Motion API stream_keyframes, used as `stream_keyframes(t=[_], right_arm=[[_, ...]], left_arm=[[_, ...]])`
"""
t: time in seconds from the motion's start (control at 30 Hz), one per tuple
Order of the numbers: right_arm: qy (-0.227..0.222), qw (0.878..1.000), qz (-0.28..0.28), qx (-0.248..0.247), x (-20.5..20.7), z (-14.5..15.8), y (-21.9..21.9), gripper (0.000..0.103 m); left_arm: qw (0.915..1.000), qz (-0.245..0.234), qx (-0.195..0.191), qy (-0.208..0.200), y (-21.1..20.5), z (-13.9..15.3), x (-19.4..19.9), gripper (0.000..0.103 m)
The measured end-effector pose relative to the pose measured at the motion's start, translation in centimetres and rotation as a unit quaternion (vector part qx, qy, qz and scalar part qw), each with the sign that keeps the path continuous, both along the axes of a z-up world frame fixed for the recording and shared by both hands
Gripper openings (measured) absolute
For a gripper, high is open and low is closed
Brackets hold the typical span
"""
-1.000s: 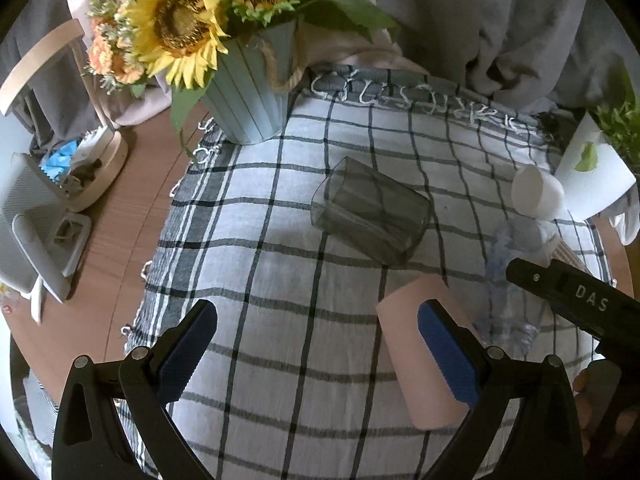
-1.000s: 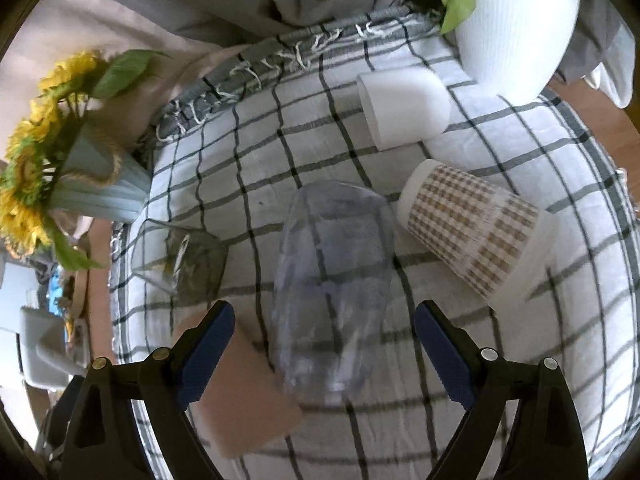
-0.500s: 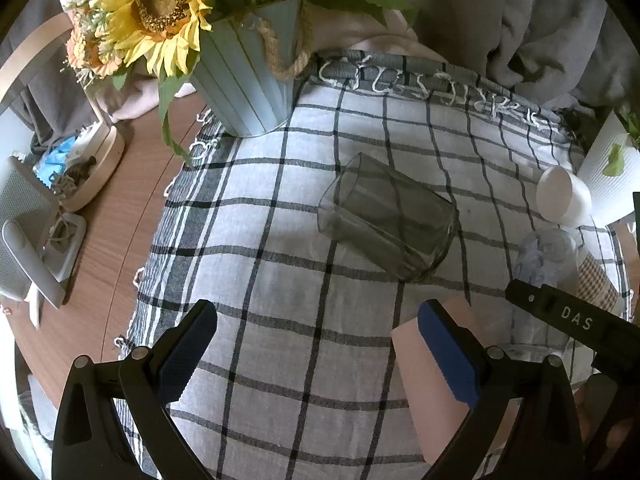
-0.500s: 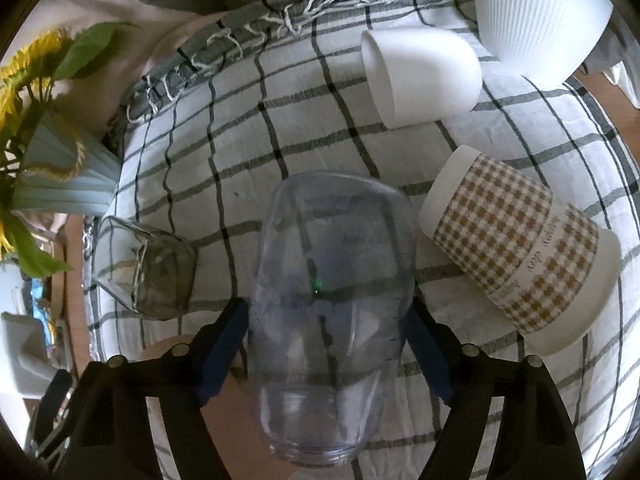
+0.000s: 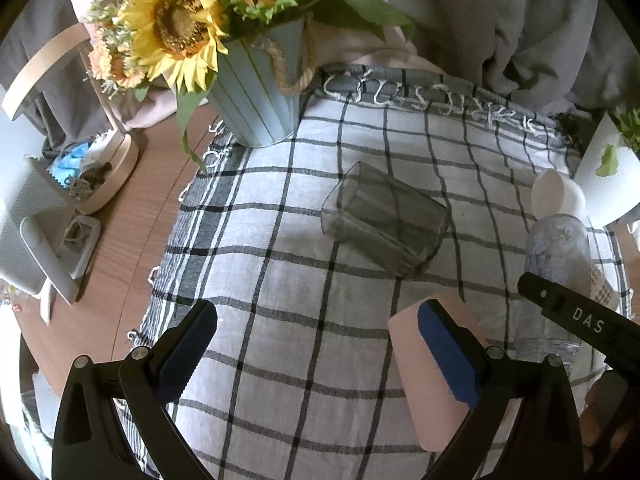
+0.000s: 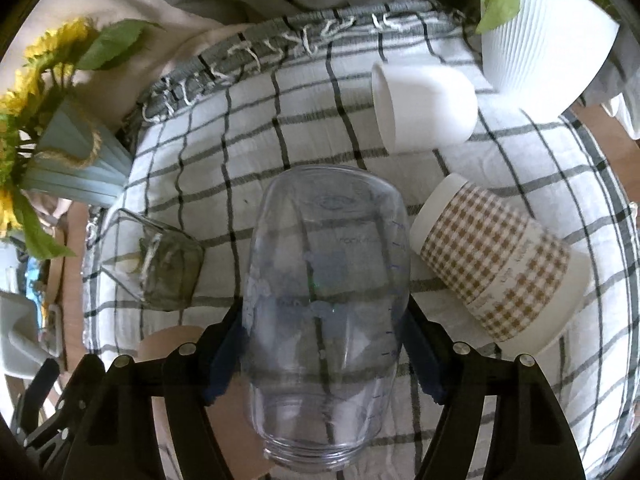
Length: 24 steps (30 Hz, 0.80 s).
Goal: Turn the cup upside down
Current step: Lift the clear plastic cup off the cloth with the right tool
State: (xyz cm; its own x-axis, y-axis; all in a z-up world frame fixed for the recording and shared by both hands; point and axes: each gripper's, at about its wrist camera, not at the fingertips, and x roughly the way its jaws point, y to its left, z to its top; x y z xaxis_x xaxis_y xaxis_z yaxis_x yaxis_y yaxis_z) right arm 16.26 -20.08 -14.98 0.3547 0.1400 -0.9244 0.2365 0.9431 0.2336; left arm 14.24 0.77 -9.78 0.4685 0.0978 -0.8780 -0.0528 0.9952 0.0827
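Observation:
My right gripper [image 6: 324,344] is shut on a clear plastic cup [image 6: 324,304], its pads pressing both sides; the cup's mouth faces the camera. The same clear cup [image 5: 558,256] shows at the right of the left wrist view, beside the right gripper's black finger [image 5: 576,316]. My left gripper [image 5: 312,344] is open and empty above the checked cloth [image 5: 280,264]. A pink cup [image 5: 424,376] lies on its side under its right finger. A smoky glass cup [image 5: 384,220] lies on its side ahead.
A checked paper cup [image 6: 496,264] and a white cup [image 6: 424,108] lie on their sides on the cloth. A white plant pot [image 6: 548,36] stands at the back right. A blue sunflower vase [image 5: 260,92] stands at the back left. A white device [image 5: 28,236] sits on the wooden table.
My right gripper moved forward around the clear cup and closed on it. The left gripper shifted a little and stayed open.

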Motion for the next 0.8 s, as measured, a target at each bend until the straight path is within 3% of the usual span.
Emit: stream_keyframes(t=[0.43,0.8], right_arm=[[-0.05,0.999,0.015,-0.012,-7.5,5.8,-0.5,0.072],[0.008,0.999,0.042,-0.015,-12.9,3.4,-0.4,0.072]], left_arm=[[0.9995,-0.008,-0.032,0.003,-0.8,1.9,-5.4,0.102],[0.9984,-0.021,-0.019,0.048,-1.7,-0.5,-9.4,0.102]])
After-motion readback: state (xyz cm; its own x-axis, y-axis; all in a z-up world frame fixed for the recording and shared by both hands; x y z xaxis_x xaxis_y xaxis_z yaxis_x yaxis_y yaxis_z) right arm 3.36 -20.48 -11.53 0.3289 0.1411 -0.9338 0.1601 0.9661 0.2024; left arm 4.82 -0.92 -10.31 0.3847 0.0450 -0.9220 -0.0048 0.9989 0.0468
